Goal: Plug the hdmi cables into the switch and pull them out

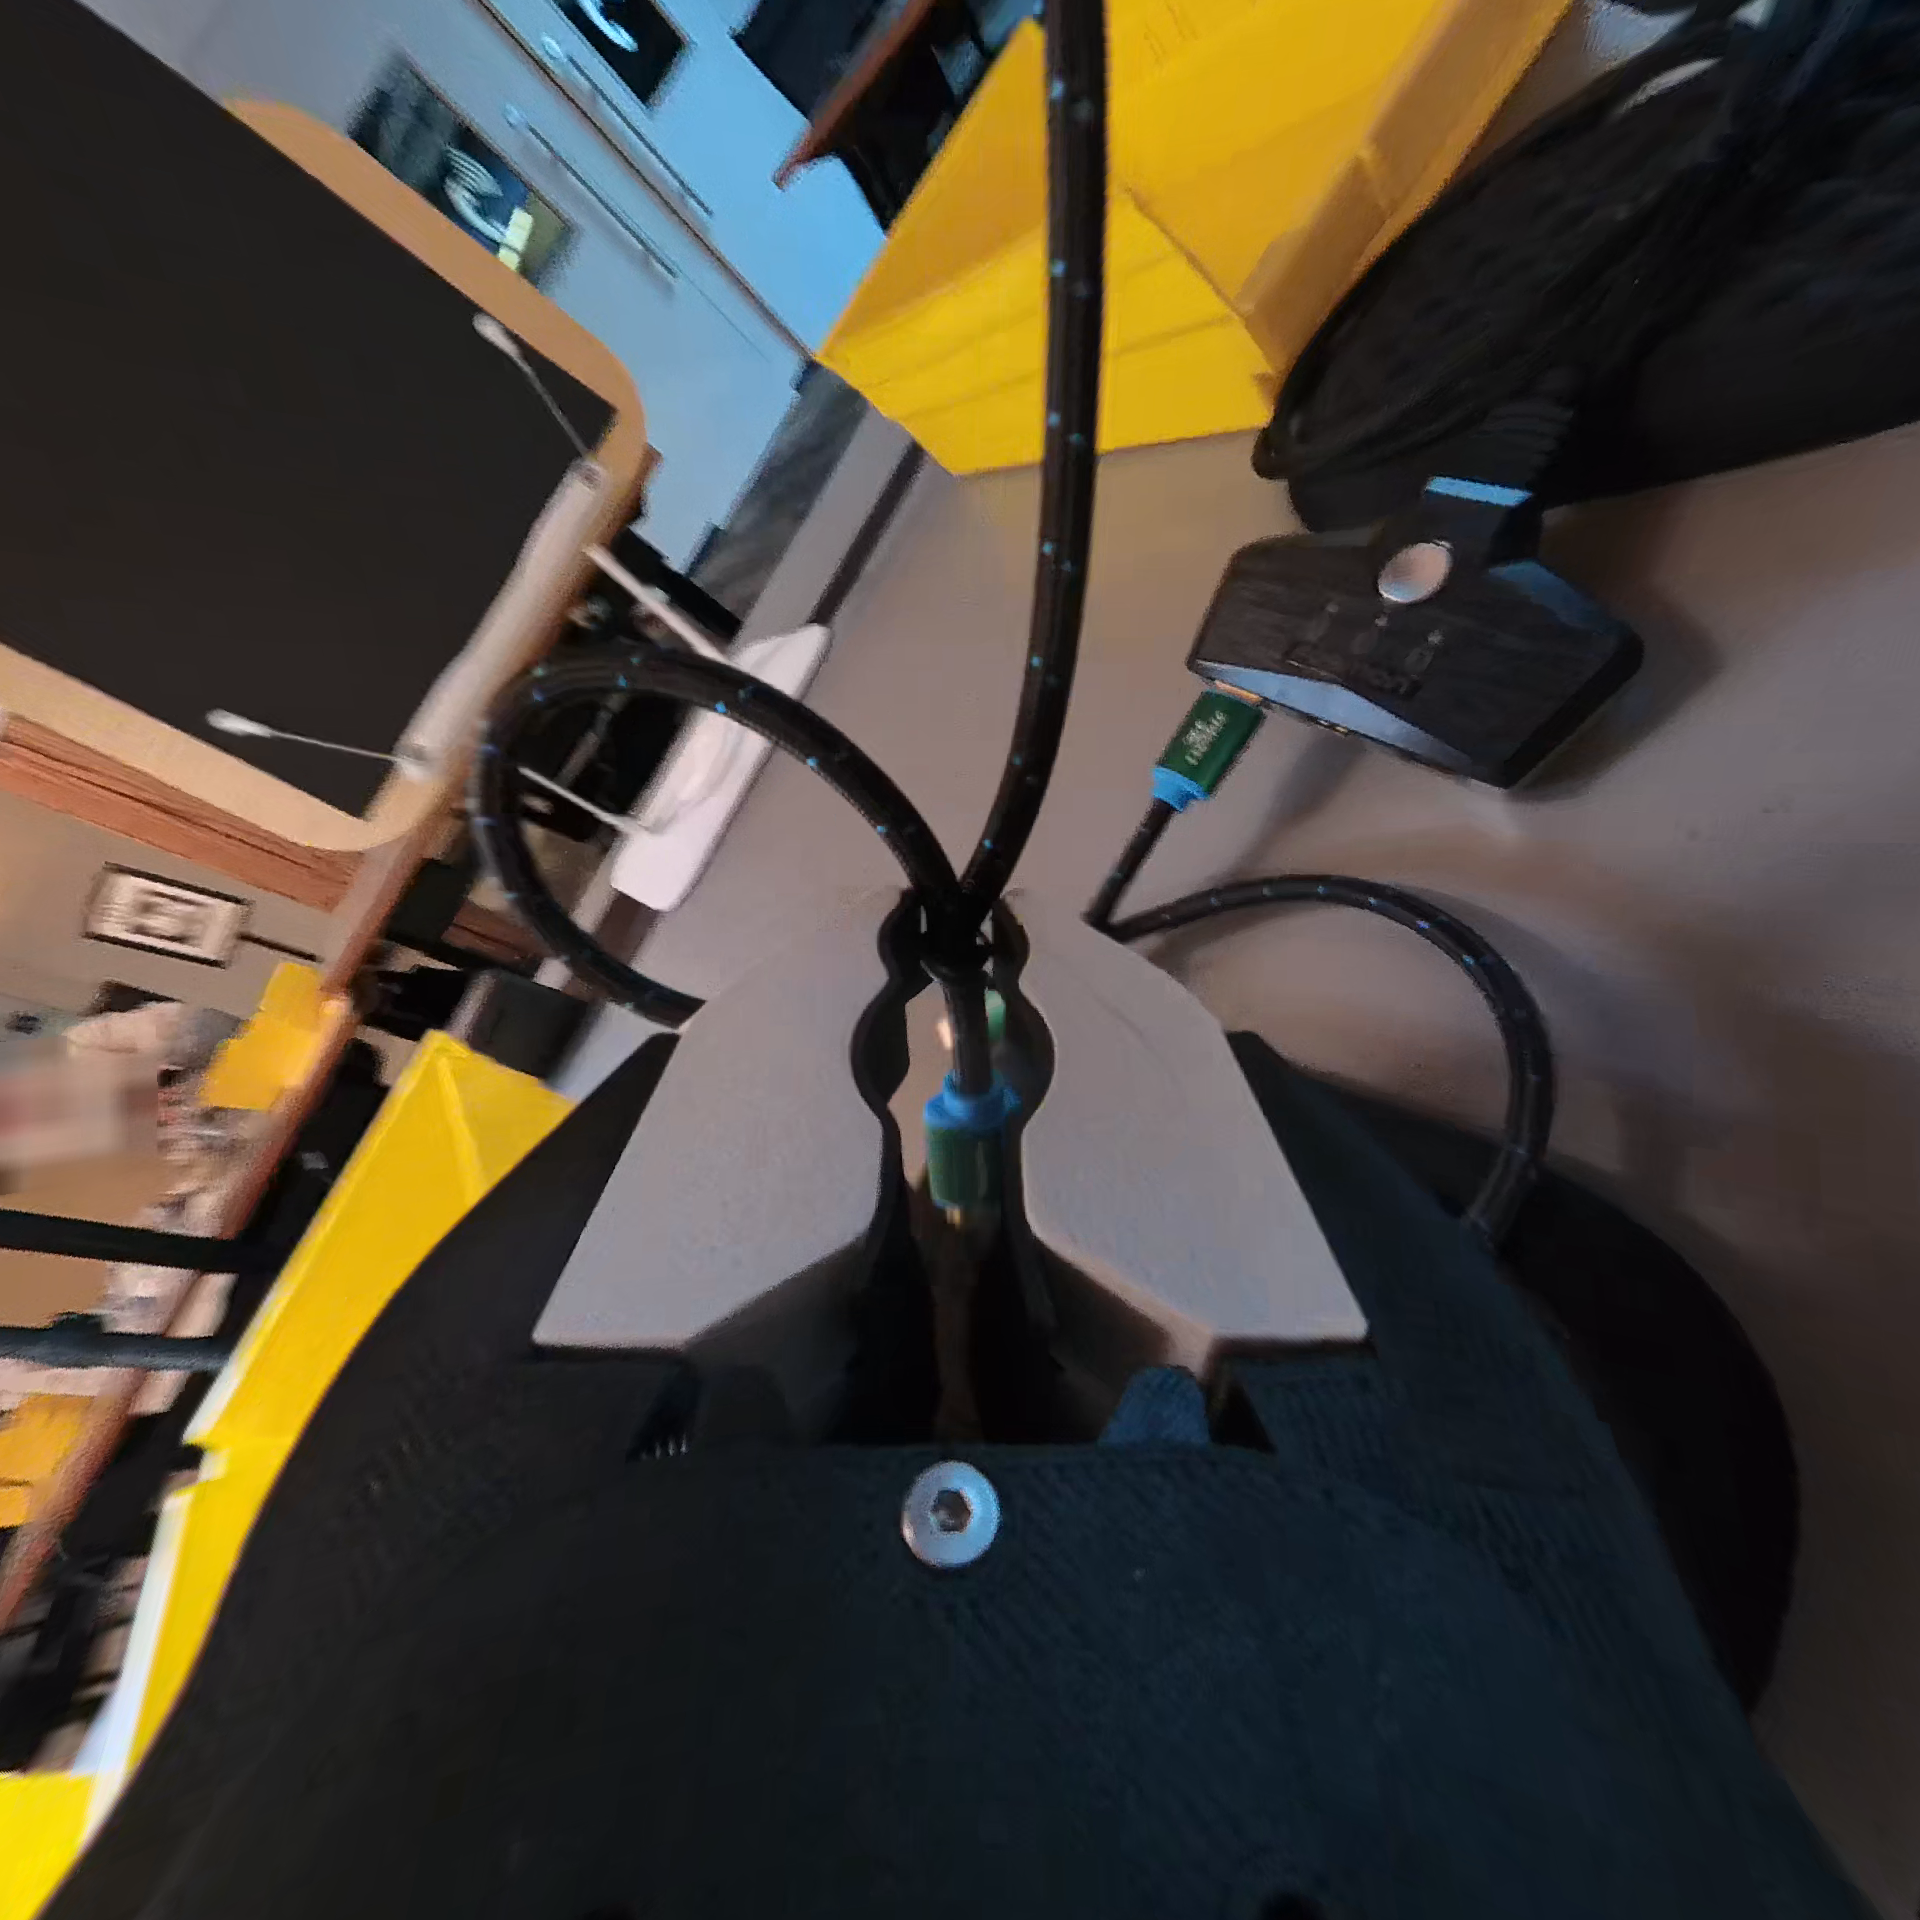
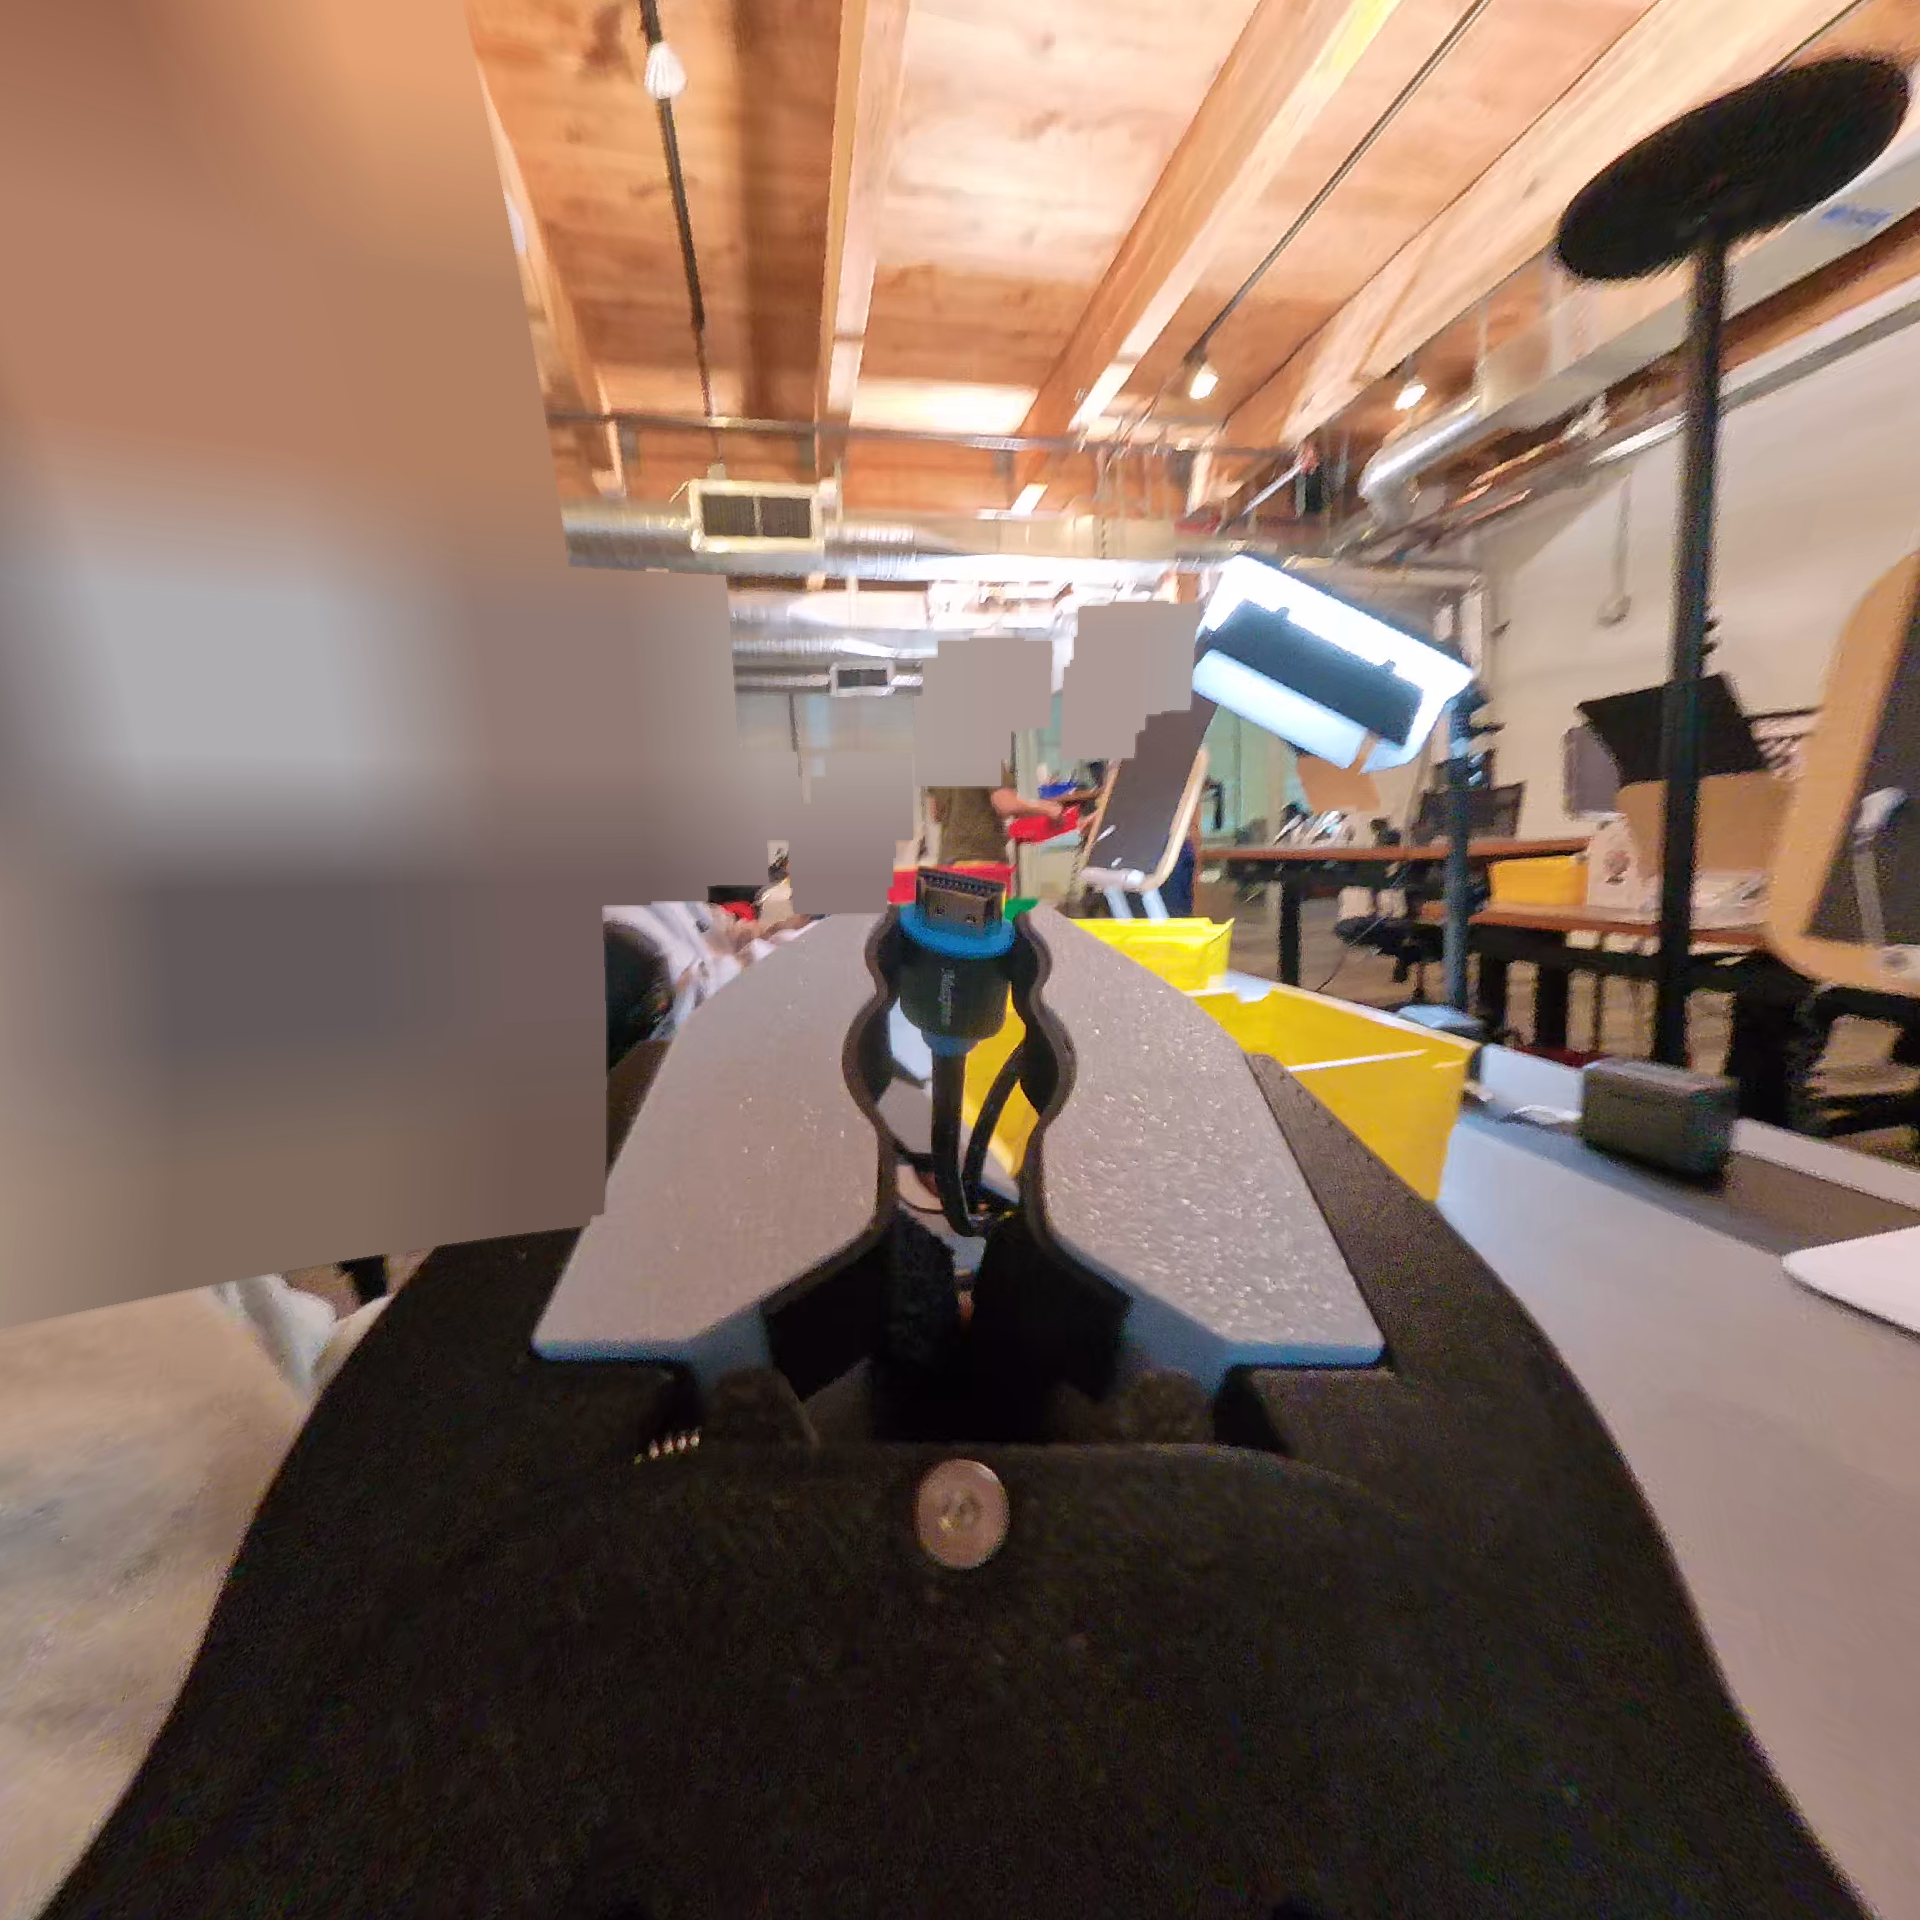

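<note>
In the left wrist view the black HDMI switch [image 1: 1413, 665] with a silver button lies on the grey table [image 1: 1558, 987]. A green plug with a blue collar [image 1: 1210, 743] meets its near-left port and looks inserted. A blue-tipped plug [image 1: 1475, 509] sits at its far side. My left gripper [image 1: 956, 925] is shut on a black braided cable [image 1: 1070, 468]. That cable's green plug [image 1: 971, 1143] lies back between the fingers. My right gripper [image 2: 956, 920] is shut on an HDMI plug with a blue collar [image 2: 954, 966]. Its metal end pokes past the fingertips, raised above the table.
Yellow bins [image 1: 1091, 291] and a heap of black cables [image 1: 1662, 260] stand behind the switch. A wood-edged chair back [image 1: 260, 416] is at left. In the right wrist view are yellow bins [image 2: 1351, 1070], a small grey box [image 2: 1657, 1112] and a black stand [image 2: 1704, 623].
</note>
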